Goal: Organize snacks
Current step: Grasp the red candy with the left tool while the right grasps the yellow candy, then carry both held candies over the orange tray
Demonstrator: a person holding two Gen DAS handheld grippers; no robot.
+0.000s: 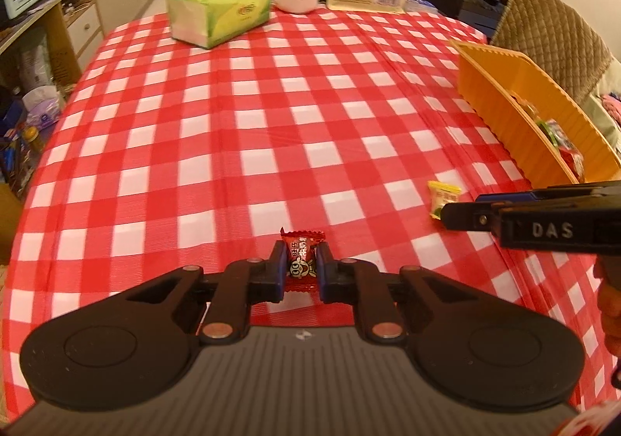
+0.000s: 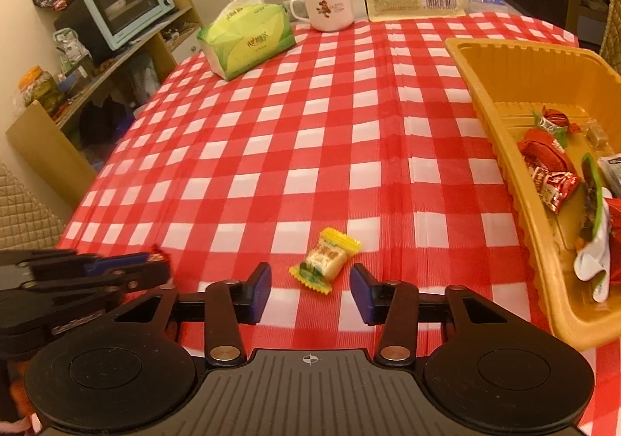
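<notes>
Between the pads of the left claw (image 1: 302,268), a red candy (image 1: 302,261) is pinched at its middle; it seems light and crinkly. On the bench (image 2: 310,148), the right claw (image 2: 310,290) is still open around the yellow candy (image 2: 325,259), best taken across its firm body.

Tablecloth (image 2: 271,148): thin plastic-looking sheet, red-white check, fine ribbed texture, slight sheen, fold creases.
Tray (image 2: 489,94): orange moulded plastic, fluted walls, semi-gloss.
Red candy (image 1: 303,261): glossy printed film wrapper, crimped ends.
Yellow candy (image 2: 325,259): shiny film wrapper (serrated ends).
Left gripper (image 1: 302,273): matt black plastic, blue pads, small bright metal pivot pins.
Right gripper (image 2: 310,288): same matt black plastic, ribbed body, blue pads.
Mug (image 2: 328,5): glazed white ceramic, glossy.
Tissue pack (image 2: 248,40): soft plastic film, paper tissue on top.
</notes>
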